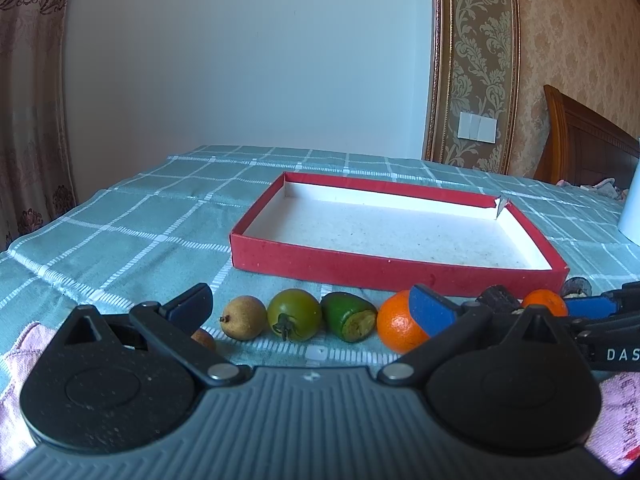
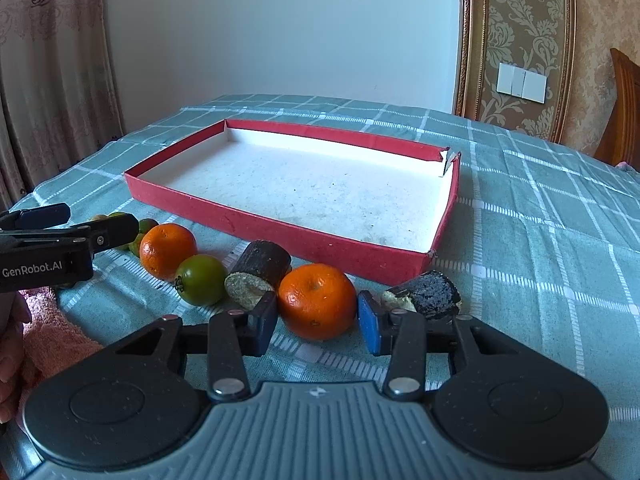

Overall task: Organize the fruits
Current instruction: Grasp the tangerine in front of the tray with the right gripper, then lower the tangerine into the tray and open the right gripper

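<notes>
Right gripper (image 2: 318, 318) tilted down in front of the red tray (image 2: 280, 236), pads flanking the nearer orange (image 2: 318, 300); contact unclear. Left gripper (image 1: 310, 308) held low, jaws wide, nothing gripped. Fruit row lies along the tray's near wall. Tray floor bare; checked cloth (image 2: 540, 240) clear right of the tray.

A plain pale wall (image 1: 248, 52) stands behind the tabletop (image 1: 132, 216), which wears a green checked cloth. A floral curtain (image 1: 28, 100) hangs left; gold damask wallpaper (image 1: 484, 64) with a white switch (image 1: 477, 126) and a wooden headboard (image 1: 584, 140) are right.
</notes>
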